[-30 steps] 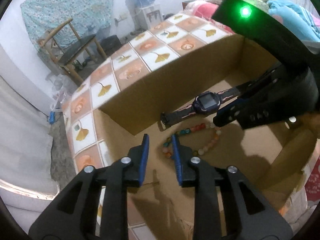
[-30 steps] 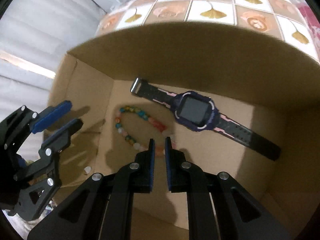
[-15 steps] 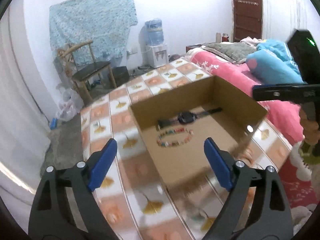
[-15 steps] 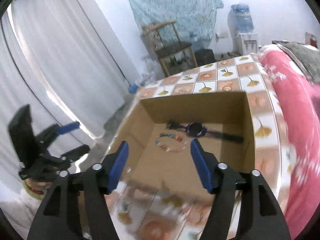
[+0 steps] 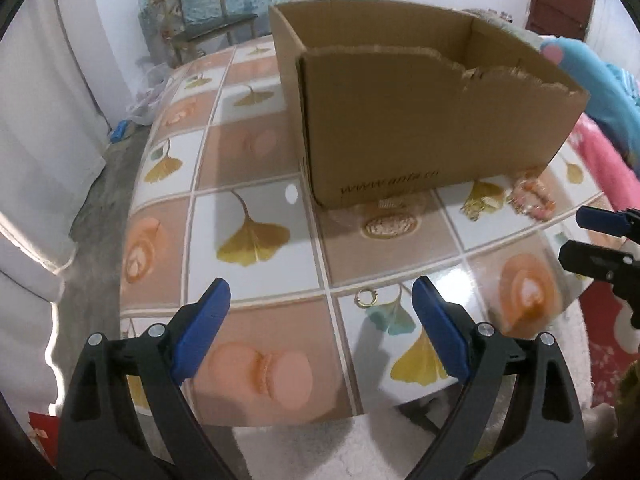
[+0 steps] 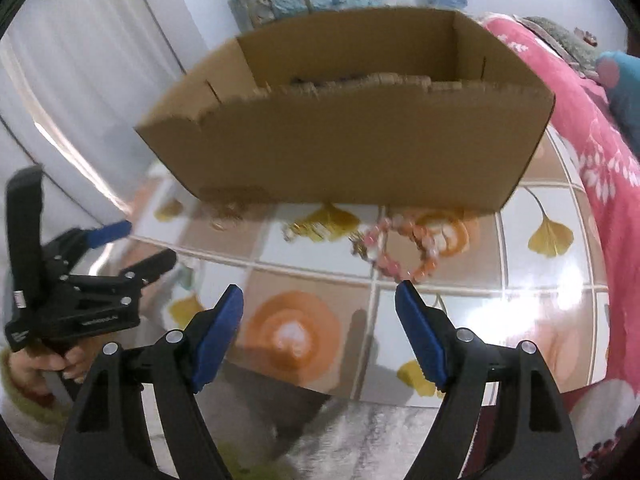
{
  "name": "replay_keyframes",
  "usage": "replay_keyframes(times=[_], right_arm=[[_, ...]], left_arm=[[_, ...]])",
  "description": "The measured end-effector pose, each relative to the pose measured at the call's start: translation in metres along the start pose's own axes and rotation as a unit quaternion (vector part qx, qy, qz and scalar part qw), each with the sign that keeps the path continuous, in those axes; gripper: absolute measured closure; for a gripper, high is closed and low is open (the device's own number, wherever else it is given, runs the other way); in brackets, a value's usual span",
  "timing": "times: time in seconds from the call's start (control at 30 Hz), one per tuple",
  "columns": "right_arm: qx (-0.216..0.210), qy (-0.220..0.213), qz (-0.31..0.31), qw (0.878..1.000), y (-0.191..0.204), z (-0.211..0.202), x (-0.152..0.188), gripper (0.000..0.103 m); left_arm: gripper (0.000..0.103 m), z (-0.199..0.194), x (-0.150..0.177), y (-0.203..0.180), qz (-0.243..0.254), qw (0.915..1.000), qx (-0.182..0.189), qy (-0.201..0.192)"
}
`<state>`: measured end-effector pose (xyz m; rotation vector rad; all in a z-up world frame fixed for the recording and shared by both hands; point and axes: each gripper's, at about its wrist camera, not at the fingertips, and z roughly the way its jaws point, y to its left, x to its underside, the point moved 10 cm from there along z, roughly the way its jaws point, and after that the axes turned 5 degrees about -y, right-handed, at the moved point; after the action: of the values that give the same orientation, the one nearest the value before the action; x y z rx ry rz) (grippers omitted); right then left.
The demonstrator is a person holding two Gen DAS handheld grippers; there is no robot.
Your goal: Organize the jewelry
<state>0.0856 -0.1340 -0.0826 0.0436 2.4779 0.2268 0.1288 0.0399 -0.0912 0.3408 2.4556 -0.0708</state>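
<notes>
Both my claws hang spread and empty: left claw (image 5: pixel 320 312) over the small gold ring (image 5: pixel 366 298), right claw (image 6: pixel 320 312) just short of the pink bead bracelet (image 6: pixel 404 248) on the tiled worktop (image 5: pixel 256 184) beside the cardboard box (image 6: pixel 360 152). I'd lower the right one squarely, straddle one bead run, then close gently.

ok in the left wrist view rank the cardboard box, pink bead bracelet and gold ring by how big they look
1. cardboard box, by far the largest
2. pink bead bracelet
3. gold ring, smallest though nearer the camera
</notes>
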Motion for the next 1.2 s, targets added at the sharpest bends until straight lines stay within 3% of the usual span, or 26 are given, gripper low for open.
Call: replay_keyframes(times=[0.2,0.47,1.0,1.2], right_arm=[[0.041,0.008,-0.024,0.999,0.0,0.015,0.011,0.027],[0.056,0.026,-0.035,0.997,0.002,0.033,0.025,0.026],[0.08,0.028,-0.047,0.995,-0.008,0.044,0.03,0.007],[0.083,0.027,-0.046,0.995,-0.007,0.046,0.035,0.007]], left_arm=[[0.014,0.014,0.009,0.006,-0.002,0.9997,-0.019,0.017],[0.008,0.023,0.013,0.011,-0.03,0.9992,-0.012,0.022],[0.007,0.024,0.013,0.01,-0.034,0.9992,-0.011,0.021],[0.007,0.024,0.013,0.012,-0.032,0.9992,-0.011,0.023]])
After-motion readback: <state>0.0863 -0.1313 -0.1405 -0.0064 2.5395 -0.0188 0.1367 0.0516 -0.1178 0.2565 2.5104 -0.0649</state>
